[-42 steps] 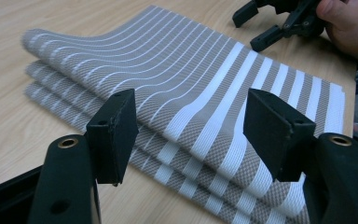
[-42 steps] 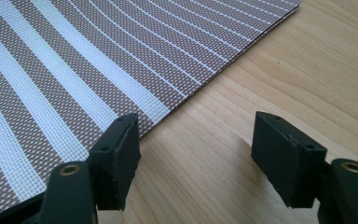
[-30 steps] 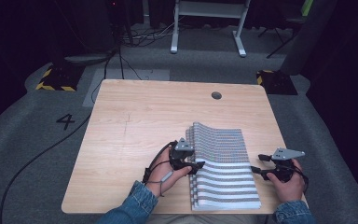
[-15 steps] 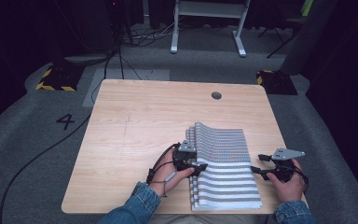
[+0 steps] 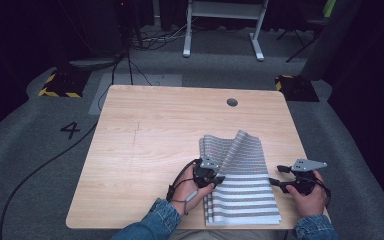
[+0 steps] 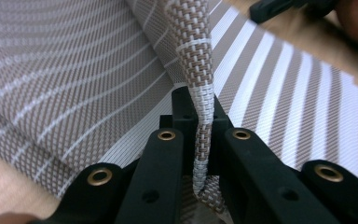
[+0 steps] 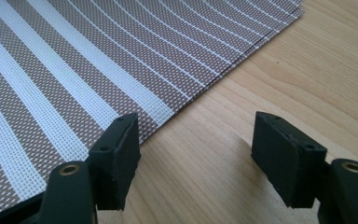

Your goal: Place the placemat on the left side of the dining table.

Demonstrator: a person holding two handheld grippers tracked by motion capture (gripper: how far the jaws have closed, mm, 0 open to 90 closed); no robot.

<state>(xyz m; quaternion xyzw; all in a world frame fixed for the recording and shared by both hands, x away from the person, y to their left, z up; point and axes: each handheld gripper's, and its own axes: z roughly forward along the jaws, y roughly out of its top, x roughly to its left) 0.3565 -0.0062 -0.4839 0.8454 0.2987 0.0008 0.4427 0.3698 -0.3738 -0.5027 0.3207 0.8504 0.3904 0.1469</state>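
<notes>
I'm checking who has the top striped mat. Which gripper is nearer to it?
Left. The left gripper is clamped on a raised edge of the top mat; its jaws have just closed. The right gripper stands open over the table, beside the stack's edge.

Several stacked striped placemats (image 5: 242, 200), one table (image 5: 150, 145)
</notes>
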